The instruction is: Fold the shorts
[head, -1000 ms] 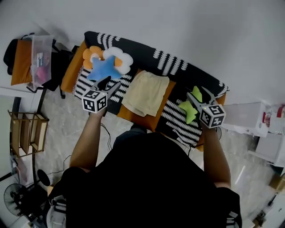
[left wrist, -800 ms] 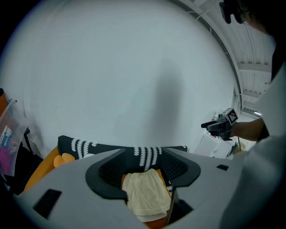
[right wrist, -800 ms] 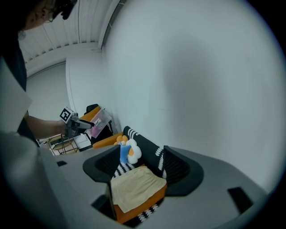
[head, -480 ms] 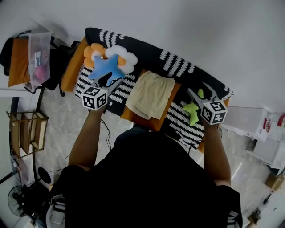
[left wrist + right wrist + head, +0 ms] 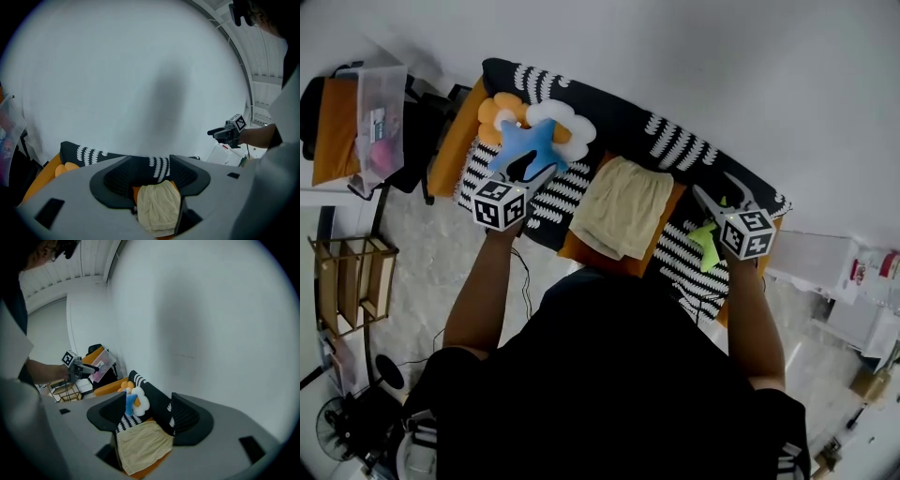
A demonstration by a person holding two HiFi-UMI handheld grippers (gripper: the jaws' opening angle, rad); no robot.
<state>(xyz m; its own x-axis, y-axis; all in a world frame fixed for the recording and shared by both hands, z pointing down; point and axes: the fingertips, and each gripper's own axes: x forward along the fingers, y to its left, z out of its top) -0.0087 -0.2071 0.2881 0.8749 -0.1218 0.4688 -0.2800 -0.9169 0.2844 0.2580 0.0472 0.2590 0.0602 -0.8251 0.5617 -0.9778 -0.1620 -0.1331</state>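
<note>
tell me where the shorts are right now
The pale yellow shorts lie at the centre of the head view on the orange cushion, between the left gripper and the right gripper; neither holds them.

Black shirt (image 5: 609, 375), perhaps short-sleeved; marker-cubed hand-held grippers (image 5: 534, 172) (image 5: 719, 187).

A black sofa (image 5: 675, 141) with white stripes carries the cream shorts (image 5: 623, 206), which lie flat on its orange seat pad (image 5: 581, 248). A blue star cushion (image 5: 525, 145), a white flower cushion (image 5: 567, 120) and an orange flower cushion (image 5: 494, 111) crowd its left end. A green star cushion (image 5: 705, 239) lies at the right end.
</note>
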